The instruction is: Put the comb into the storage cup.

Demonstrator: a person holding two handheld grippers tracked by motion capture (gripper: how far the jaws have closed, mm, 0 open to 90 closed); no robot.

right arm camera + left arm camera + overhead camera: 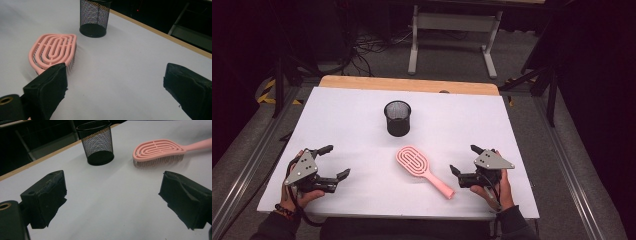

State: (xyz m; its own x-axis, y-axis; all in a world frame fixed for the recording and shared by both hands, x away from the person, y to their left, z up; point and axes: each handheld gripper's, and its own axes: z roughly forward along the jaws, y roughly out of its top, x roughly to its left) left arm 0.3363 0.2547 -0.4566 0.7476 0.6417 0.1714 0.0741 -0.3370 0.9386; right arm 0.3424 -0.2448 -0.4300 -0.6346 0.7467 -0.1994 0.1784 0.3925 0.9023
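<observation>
Presently both claws rest wide open and empty on the white bench (362, 120): the left claw (338, 161) near the left edge, the right claw (465, 159) at the right. Between them lies the pink hairbrush (417, 165), bristles down, handle toward the right claw, with the black mesh cup (397, 118) standing farther back.

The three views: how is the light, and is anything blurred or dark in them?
High view: the white table is evenly lit, the floor around it dim, the far room nearly black. Left gripper view: the brush and the mesh cup look fairly sharp with faint shadows; the close jaws are dark and soft. Right gripper view: the same, with the brush partly behind one jaw.
</observation>
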